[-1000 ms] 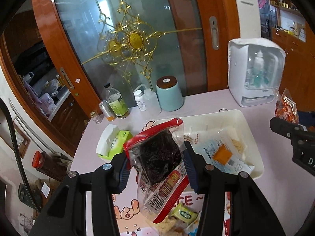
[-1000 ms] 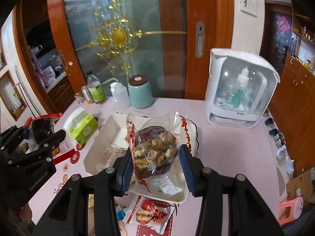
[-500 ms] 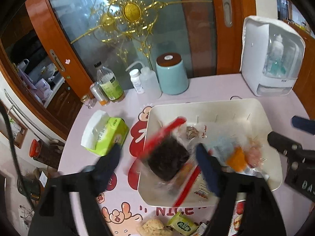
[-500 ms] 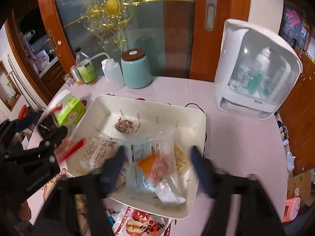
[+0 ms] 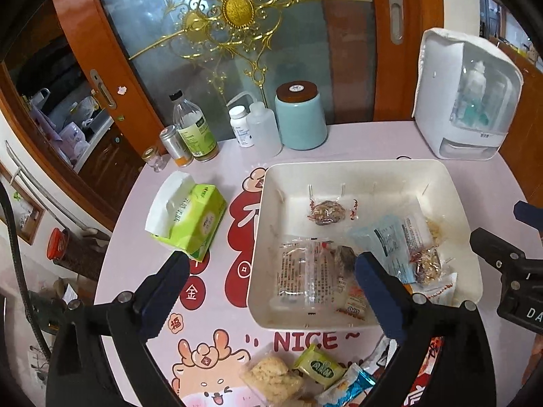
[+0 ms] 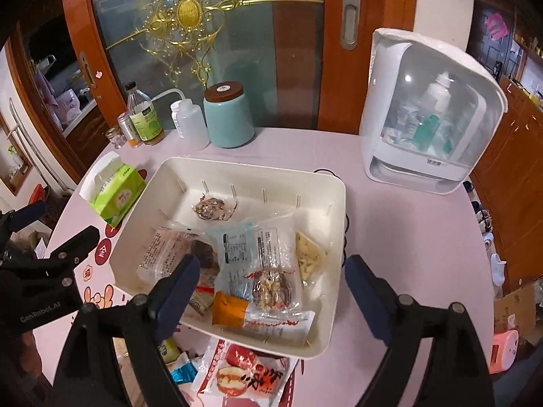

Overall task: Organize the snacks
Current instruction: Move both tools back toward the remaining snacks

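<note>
My left tool [image 5: 271, 271] is wide and getting wider, with nothing pinched in it. My right tool [image 6: 271, 271] is the same, opening with nothing pinched. Both hang over the near side of the white bin [image 6: 336, 203] because that is where snacks go, so letting go here drops them inside.

A dark snack in a clear bag [image 5: 312, 271] lies in the near left part of the bin. A small nut snack [image 6: 273, 288] lies on the other bags, near the middle.

A second ago each tool was squeezing one snack up in the air. Now both snacks lie in the bin and the tools have come lower.

More snacks wait on the pink surface [image 6: 407, 237] just near the bin: a red packet [image 6: 244, 369], a green one [image 5: 317, 366] and a pale crumbly bar [image 5: 271, 378]. I think those come next.
</note>
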### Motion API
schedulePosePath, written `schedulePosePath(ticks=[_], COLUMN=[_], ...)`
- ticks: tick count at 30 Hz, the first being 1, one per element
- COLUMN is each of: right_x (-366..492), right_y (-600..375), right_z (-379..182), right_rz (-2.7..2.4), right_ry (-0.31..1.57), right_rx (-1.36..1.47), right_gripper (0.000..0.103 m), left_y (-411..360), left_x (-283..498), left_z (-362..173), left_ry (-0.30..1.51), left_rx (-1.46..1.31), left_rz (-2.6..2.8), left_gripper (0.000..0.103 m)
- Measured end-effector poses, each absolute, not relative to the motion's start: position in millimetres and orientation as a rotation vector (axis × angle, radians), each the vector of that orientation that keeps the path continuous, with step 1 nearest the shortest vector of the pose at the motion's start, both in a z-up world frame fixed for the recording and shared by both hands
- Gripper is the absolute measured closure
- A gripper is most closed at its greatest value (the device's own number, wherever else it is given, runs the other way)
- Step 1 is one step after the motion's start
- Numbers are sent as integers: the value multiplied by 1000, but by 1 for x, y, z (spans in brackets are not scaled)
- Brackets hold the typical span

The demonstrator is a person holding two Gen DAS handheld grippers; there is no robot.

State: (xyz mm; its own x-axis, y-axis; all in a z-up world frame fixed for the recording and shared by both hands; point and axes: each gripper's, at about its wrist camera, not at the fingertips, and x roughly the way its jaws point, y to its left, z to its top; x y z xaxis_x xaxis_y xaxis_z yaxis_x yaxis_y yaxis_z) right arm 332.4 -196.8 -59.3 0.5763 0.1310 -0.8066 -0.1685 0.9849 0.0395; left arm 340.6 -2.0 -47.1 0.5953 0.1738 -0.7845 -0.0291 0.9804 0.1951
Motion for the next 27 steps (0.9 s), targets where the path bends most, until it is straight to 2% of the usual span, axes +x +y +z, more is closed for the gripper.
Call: schedulePosePath(ticks=[27], right_x=[188], right_y=[-189], right_z=[-4], right_rz=[162], right_ry=[807], right_rx=[-41], right_gripper=[15], left_y=[16], left_x=[196], left_z=[30], left_ry=[773], left_rx=[211], left_rz=[28], left_gripper=[5])
